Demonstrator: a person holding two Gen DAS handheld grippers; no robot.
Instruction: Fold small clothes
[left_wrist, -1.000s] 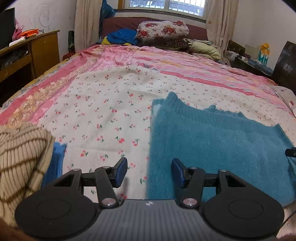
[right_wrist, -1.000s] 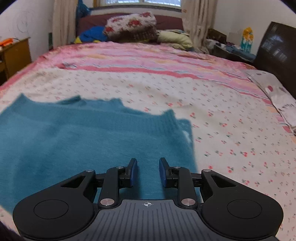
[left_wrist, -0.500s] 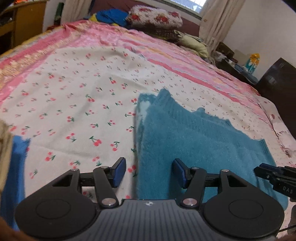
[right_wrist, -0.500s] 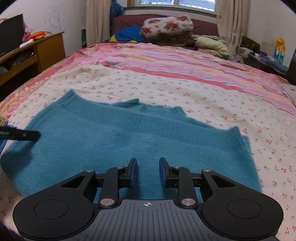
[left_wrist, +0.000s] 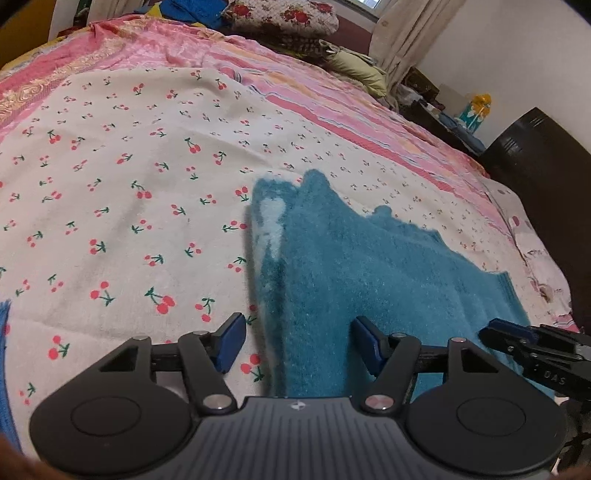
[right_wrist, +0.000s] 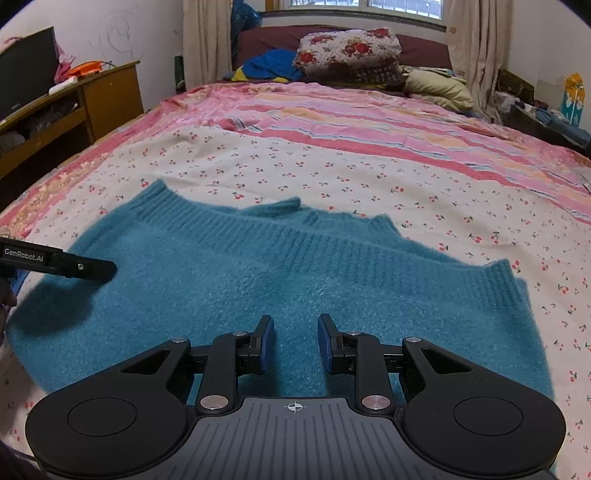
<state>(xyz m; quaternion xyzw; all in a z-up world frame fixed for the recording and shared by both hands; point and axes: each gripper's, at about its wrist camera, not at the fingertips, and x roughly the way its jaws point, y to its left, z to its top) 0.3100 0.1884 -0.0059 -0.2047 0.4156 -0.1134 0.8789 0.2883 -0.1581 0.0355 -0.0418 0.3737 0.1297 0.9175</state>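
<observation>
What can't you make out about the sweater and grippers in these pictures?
- Sweater near edge: both views, hidden behind the gripper bodies.
- Left gripper: right view shows only one finger, the rest cut off by the frame edge.
- Right gripper: left view cuts it off at the right edge.

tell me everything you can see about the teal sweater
The teal sweater is fuzzy knit with ribbed bands along its far edge. It lies spread flat on the cherry-print sheet, seemingly already folded. The open left hand-held gripper straddles its left edge; the open right hand-held gripper hovers over its near edge.
</observation>
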